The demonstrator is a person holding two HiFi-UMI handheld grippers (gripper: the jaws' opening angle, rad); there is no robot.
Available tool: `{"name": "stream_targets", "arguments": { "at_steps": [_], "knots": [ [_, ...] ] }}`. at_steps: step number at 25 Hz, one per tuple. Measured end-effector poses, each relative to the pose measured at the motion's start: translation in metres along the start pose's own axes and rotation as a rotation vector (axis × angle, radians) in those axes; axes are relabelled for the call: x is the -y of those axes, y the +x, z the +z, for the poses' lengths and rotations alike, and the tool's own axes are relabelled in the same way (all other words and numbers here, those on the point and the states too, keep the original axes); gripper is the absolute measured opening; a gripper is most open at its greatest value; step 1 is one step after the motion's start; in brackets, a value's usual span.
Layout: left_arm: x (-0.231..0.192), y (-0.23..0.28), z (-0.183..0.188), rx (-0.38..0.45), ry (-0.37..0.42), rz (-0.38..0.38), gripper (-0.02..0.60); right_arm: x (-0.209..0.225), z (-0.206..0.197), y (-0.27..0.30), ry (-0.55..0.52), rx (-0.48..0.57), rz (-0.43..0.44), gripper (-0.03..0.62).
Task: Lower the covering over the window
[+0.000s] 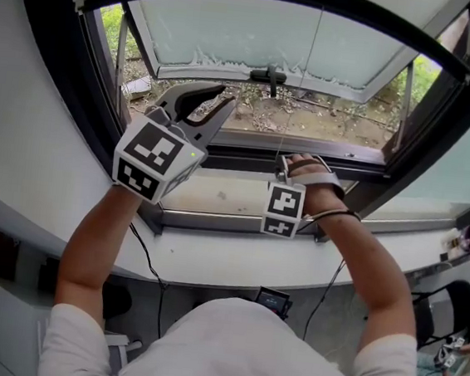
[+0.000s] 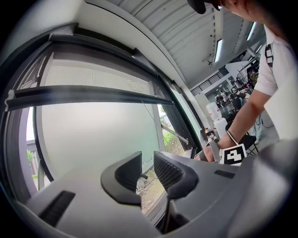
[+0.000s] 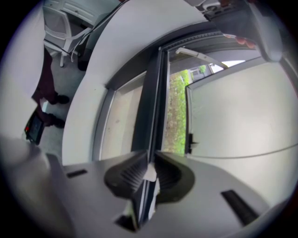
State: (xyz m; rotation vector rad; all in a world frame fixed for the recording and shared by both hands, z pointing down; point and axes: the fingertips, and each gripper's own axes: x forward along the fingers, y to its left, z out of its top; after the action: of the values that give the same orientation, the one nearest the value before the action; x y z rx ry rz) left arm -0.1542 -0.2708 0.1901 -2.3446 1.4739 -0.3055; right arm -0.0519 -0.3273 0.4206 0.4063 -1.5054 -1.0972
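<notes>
The dark bar of the blind (image 2: 84, 95) hangs across the window, high above both claws, so most of the glass is not covered. A thin cord (image 1: 303, 82) runs from up there straight down into the right claw (image 3: 150, 162).

The only writing is on the person's white shirt (image 1: 243, 351), behind the claws. It is a few small numbers that look like 361 (upside down from here). Each claw carries a cube (image 1: 155, 158) with black and white squares on it.

The right claw is squeezed shut on a small white tab (image 3: 149, 173) on the cord. It points down toward the window sill (image 1: 218, 194).

The left claw (image 1: 210, 105) is off to the left of the right one and a bit higher, pointing flat out at the window. Its jaws are a little apart, with nothing between them. Past its tips you can see the open pane (image 1: 259, 39) and the ground outside.
</notes>
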Motion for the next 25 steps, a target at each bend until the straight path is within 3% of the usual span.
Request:
{"name": "stream_targets", "arguments": {
  "at_steps": [9, 18, 25],
  "knots": [
    [-0.006, -0.001, 0.005, 0.003, 0.065, 0.043, 0.086, -0.038, 0.005, 0.014, 0.051, 0.013, 0.092, 0.052],
    [-0.010, -0.001, 0.007, -0.004, 0.105, 0.066, 0.091, -0.055, 0.009, 0.022, 0.037, 0.014, 0.115, 0.052],
    [-0.018, 0.002, 0.016, -0.013, 0.216, 0.109, 0.094, -0.057, 0.009, 0.028, 0.036, 0.012, 0.112, 0.052]
  ]
}}
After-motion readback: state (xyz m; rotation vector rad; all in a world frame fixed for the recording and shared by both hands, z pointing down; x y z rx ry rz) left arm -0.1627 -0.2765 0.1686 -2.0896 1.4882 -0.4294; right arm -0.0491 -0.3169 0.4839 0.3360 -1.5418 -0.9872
